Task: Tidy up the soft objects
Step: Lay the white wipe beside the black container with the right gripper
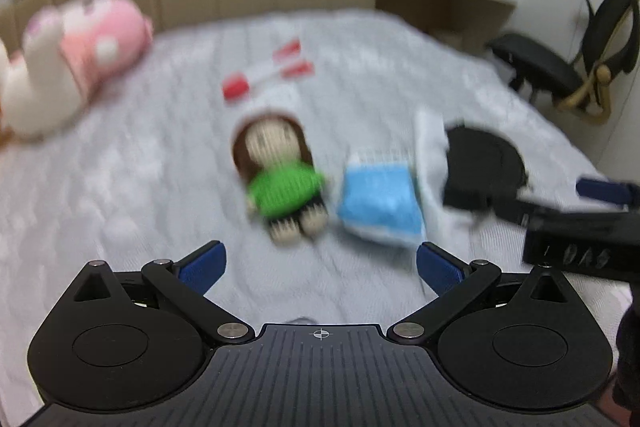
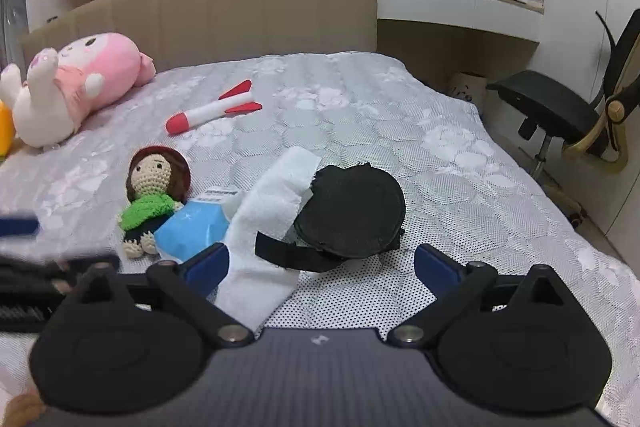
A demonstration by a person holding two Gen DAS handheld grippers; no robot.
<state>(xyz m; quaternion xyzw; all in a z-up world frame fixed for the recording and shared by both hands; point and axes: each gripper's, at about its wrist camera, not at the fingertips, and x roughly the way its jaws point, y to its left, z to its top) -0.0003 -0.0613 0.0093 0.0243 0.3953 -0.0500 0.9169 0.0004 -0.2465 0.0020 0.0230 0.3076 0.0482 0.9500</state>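
A crochet doll (image 1: 280, 175) (image 2: 154, 195) with brown hair and a green top lies on the bed. Beside it are a blue packet (image 1: 380, 203) (image 2: 192, 227), a white cloth (image 2: 268, 215) (image 1: 430, 155) and a black round pouch with a strap (image 2: 352, 213) (image 1: 484, 167). A pink and white plush (image 1: 76, 63) (image 2: 76, 83) and a red and white toy rocket (image 2: 216, 109) (image 1: 268, 75) lie farther back. My left gripper (image 1: 320, 267) is open, short of the doll and packet. My right gripper (image 2: 320, 263) is open, just short of the black pouch, over the cloth's near end.
The grey quilted bed (image 2: 400, 131) ends at a beige headboard (image 2: 260, 11). A black office chair (image 2: 560, 107) stands off the bed's right side, with a desk and shelves behind. The left view is blurred by motion.
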